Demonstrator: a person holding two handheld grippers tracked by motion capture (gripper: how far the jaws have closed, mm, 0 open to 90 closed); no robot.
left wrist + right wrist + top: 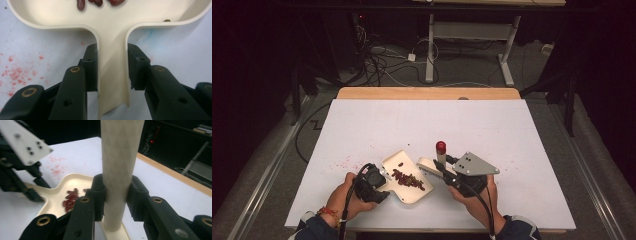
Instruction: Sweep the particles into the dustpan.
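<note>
Black jaws fill the foreground of both gripper views. In the left gripper view the left gripper (112,72) is clamped on the flat handle of a cream dustpan (112,27), its pads pressing the handle's raised edges on both sides; the pan looks like smooth moulded plastic with a rounded rim, and a few dark red beans (96,2) lie in its tray. Beside it on the white desk (175,50) is a scatter of pink-red crumbs (17,75).

In the right gripper view the right gripper (116,195) grips a pale, matte, round brush handle (120,170) that stands upright and widens into a flat cream base at the bottom. Farther off in that view are the beans heaped in the pan, the left gripper's grey plate, and the desk's wooden edge.

From the high view the layout is plain: the dustpan (407,177) lies flat near the desk's front edge, between the two hands, with the beans (408,180) in a dark streak across it. The left gripper (379,181) holds its left side, and the right gripper (443,172) stands just right of it, the handle (441,152) topped by a red cap. Cables and the legs of another table lie on the dark floor behind.
</note>
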